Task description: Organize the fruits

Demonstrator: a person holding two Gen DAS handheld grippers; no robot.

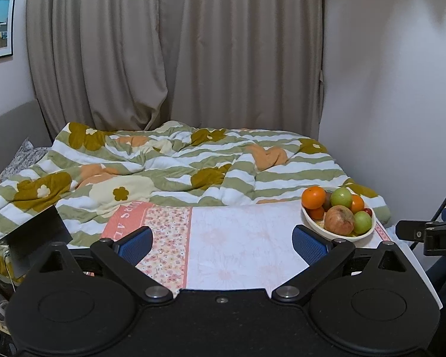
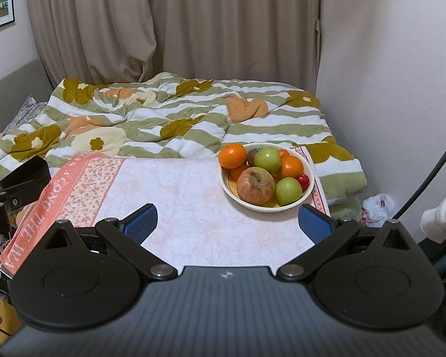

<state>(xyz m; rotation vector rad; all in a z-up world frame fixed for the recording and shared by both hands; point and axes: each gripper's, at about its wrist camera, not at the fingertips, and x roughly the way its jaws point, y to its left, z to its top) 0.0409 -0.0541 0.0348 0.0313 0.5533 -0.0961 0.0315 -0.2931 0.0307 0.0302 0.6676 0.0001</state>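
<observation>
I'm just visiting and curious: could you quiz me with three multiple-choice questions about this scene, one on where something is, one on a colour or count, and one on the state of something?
1. Where does the bowl of fruit stand?
A. on the patterned cloth
B. on the striped blanket
C. on the floor

2. How many green apples are in the bowl?
A. none
B. two
C. five

3. How does the right gripper stand?
A. shut on an orange
B. shut on the bowl
C. open, holding nothing

Answers:
1 A, the bowl rests at the cloth's far right corner.
2 B, one green apple at the back and one at the front.
3 C, its blue fingers are wide apart with only cloth between them.
</observation>
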